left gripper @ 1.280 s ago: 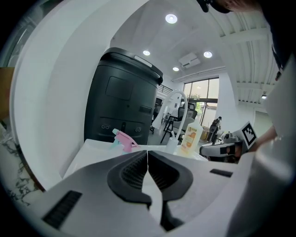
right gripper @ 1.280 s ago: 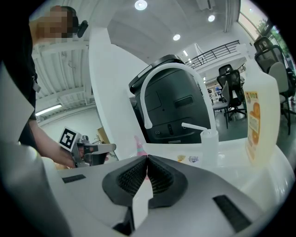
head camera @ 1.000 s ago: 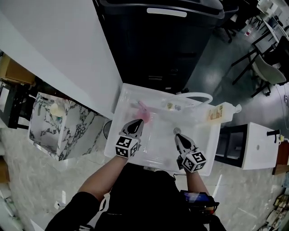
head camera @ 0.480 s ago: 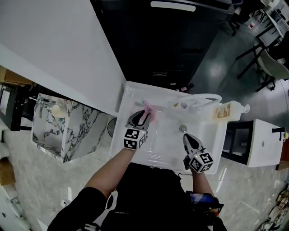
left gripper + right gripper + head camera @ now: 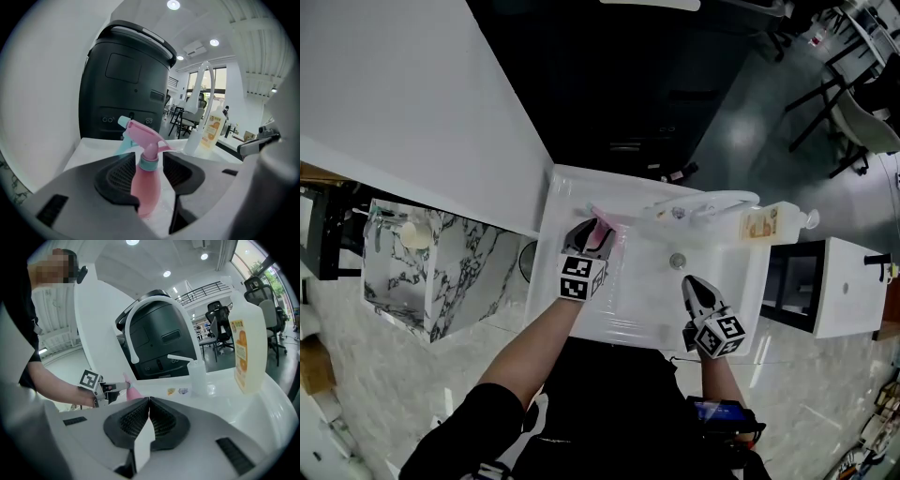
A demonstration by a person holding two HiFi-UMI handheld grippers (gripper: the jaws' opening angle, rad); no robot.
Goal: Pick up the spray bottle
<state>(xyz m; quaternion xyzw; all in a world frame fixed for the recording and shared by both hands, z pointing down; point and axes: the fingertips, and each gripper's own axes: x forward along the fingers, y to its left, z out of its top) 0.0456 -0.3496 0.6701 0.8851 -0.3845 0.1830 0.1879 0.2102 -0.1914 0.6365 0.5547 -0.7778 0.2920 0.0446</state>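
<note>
A pink spray bottle [image 5: 605, 226] with a teal collar and nozzle stands upright at the back left of the white sink [image 5: 623, 314]. My left gripper [image 5: 592, 233] reaches around it. In the left gripper view the bottle [image 5: 146, 185] stands between the two ribbed pads [image 5: 121, 174], with a gap on each side. The left gripper [image 5: 152, 165] has its jaws opening. My right gripper [image 5: 693, 284] hovers over the sink's front right, and its pads [image 5: 133, 420] are pressed together on nothing.
A white arched faucet [image 5: 712, 201] and a soap bottle with an orange label [image 5: 762, 226] stand at the sink's back right; the drain [image 5: 678, 261] lies mid-basin. A black bin [image 5: 126, 89] stands behind the sink, a white wall [image 5: 412, 103] at left, a marbled box [image 5: 431, 272] below it.
My left gripper went from shut to wide open and moved forward and down, so the spray bottle now stands between its jaws. The right gripper stayed about where it was.
</note>
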